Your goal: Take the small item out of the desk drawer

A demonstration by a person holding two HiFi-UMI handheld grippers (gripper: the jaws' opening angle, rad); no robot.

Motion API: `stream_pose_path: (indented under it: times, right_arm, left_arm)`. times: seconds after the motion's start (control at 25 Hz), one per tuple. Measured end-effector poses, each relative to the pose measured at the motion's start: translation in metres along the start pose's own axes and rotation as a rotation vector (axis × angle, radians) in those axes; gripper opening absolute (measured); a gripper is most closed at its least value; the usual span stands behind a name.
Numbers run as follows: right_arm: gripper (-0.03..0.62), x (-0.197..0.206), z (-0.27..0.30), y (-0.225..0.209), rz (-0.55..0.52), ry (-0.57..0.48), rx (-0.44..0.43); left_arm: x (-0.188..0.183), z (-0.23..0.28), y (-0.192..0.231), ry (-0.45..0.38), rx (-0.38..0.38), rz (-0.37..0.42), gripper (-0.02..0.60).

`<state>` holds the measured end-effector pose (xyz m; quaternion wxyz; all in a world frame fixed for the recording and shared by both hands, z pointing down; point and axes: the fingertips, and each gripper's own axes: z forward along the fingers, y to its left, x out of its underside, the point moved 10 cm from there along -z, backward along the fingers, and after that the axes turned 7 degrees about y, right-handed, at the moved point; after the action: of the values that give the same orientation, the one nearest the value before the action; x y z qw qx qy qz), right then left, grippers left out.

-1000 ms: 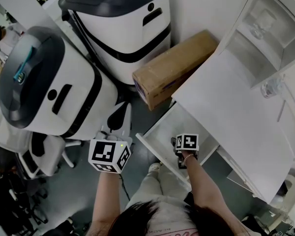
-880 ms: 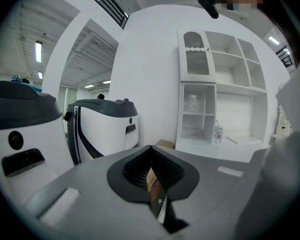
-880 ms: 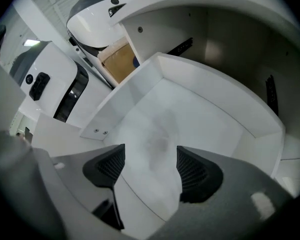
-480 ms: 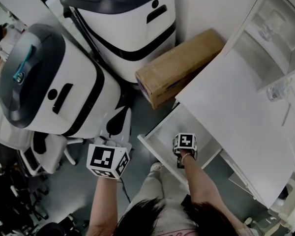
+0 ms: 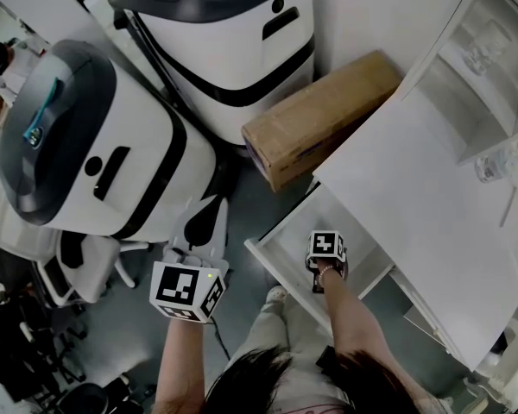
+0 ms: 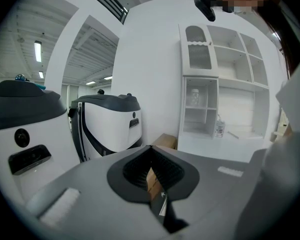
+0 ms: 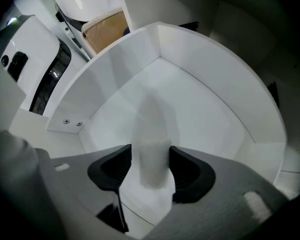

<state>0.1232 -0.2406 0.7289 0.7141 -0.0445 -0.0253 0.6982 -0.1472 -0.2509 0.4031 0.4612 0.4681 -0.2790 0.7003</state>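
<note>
Dim, greyish head view; both gripper views bulge fisheye with dark corners; ceiling strip lights (image 6: 38,50) glow; the near white item (image 7: 151,149) blurs

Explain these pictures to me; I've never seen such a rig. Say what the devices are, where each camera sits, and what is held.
No robot here: a person holds a two-jaw gripper in each hand. The head view comes from a camera on the person's head, looking down; the other two views ride on the grippers and look along their jaws. Below stands a white desk with its drawer pulled open, a cardboard box beside it. The right gripper points down into the drawer; its jaws have just been closing on a small white item, and the pads seem to touch it. The left gripper is shut and empty.
</note>
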Motion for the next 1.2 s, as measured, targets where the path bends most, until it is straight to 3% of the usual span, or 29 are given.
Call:
stream_pose_path:
  times: [0.12, 0.32, 1.2]
  right_arm:
    - [0.186, 0.000, 0.002, -0.003, 0.000, 0.013, 0.043]
    - [0.169, 0.000, 0.001, -0.006, 0.022, 0.012, 0.039]
    - [0.163, 0.016, -0.042, -0.007, -0.057, -0.030, -0.012]
  left_arm:
    - [0.001, -0.001, 0.001, 0.004, -0.005, 0.000, 0.003]
    - [0.004, -0.001, 0.001, -0.003, -0.010, -0.005, 0.003]
    - [-0.027, -0.009, -0.021, -0.106, 0.007, -0.001, 0.003]
